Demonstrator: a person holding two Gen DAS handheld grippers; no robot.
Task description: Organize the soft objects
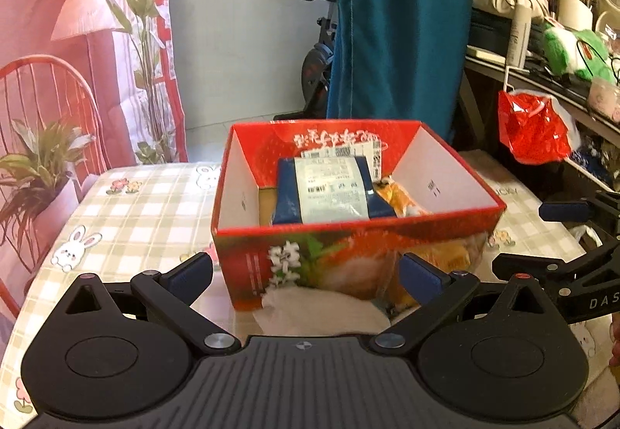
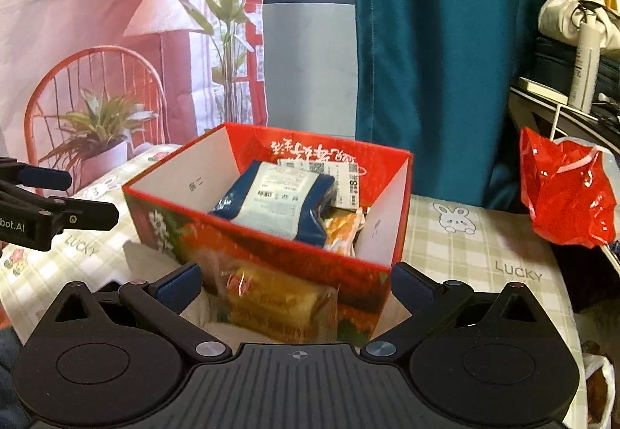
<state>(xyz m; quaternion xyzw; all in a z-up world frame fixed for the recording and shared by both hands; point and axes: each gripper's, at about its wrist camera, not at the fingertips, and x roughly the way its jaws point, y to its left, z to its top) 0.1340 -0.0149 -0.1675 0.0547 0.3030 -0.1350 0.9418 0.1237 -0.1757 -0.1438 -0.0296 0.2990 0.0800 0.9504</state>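
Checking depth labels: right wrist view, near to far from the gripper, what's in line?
Right gripper → clear-wrapped cake packet in front of the box → red box front wall → blue packet inside → receipts against the far wall → teal curtain.

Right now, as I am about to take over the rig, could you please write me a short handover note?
Left tool: open, holding nothing, facing the red box.
Right tool: open, holding nothing, with a clear-wrapped yellow pack lying on the table between its fingers, in front of the box.
In the box: a blue pack with a white label and an orange snack pack beside it.
Done: those two packs are in the box.
Left: probably grasp the yellow pack and put it in the box. Whether the white item beneath it also goes in is unclear.
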